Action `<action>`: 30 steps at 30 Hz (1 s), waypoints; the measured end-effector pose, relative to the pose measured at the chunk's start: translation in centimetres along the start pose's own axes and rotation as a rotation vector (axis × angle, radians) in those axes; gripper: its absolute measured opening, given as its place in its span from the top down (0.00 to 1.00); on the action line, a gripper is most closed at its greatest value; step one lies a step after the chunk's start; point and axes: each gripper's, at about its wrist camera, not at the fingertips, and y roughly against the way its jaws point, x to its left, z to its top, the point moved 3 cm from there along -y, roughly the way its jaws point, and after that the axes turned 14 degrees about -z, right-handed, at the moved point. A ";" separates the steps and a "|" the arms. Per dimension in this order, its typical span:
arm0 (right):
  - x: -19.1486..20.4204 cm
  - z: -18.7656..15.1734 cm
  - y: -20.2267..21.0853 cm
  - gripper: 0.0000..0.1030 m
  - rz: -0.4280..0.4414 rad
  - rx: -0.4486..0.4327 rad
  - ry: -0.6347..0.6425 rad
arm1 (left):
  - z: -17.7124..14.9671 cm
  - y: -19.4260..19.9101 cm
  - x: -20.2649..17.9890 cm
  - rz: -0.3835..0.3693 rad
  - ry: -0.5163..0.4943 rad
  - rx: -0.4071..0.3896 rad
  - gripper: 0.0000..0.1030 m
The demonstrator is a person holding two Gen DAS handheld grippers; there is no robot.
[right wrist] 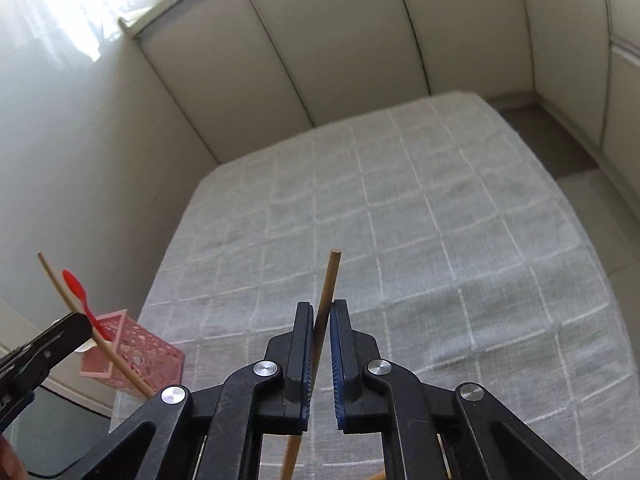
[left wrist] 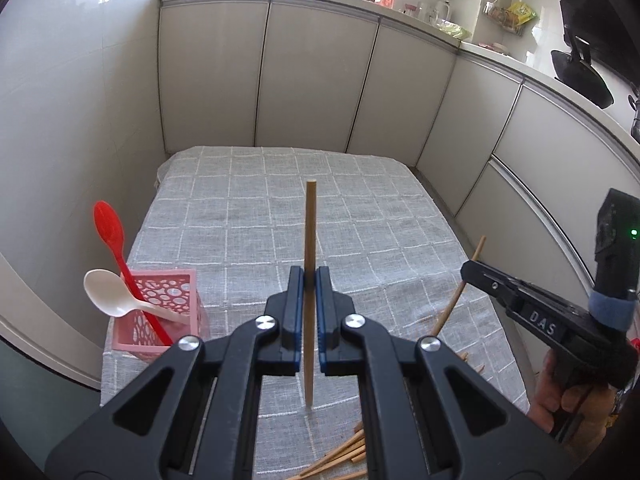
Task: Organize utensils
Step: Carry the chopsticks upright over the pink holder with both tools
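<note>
My left gripper (left wrist: 310, 276) is shut on a wooden chopstick (left wrist: 310, 224) that stands upright above the grey checked tablecloth (left wrist: 380, 216). My right gripper (right wrist: 322, 310) is shut on another wooden chopstick (right wrist: 331, 276), tilted slightly; it also shows in the left wrist view (left wrist: 466, 270) at the right. A pink perforated holder (left wrist: 168, 312) stands at the table's left edge with a red spoon (left wrist: 110, 226) and a white spoon (left wrist: 108, 294) in it. The holder also shows in the right wrist view (right wrist: 136, 354). Several loose chopsticks (left wrist: 344, 456) lie on the cloth near the front.
The table stands against white cabinet doors (left wrist: 312, 76) at the back and a wall (left wrist: 72, 100) on the left. A counter with jars and a black wok (left wrist: 584, 76) runs along the right. The floor (right wrist: 568, 148) shows beyond the table's right side.
</note>
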 end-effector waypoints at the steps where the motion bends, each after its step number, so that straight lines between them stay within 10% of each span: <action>1: 0.5 0.1 0.9 0.94 -0.004 -0.034 0.023 | 0.2 0.3 -0.1 0.006 -0.008 -0.014 0.94; 12: 2.7 -0.2 5.9 0.96 -0.056 -0.254 0.172 | 0.9 2.9 -1.1 0.071 -0.092 -0.143 0.94; 30: 4.2 2.6 10.9 0.96 0.036 -0.340 0.169 | 5.2 8.6 0.2 0.131 -0.109 -0.362 0.94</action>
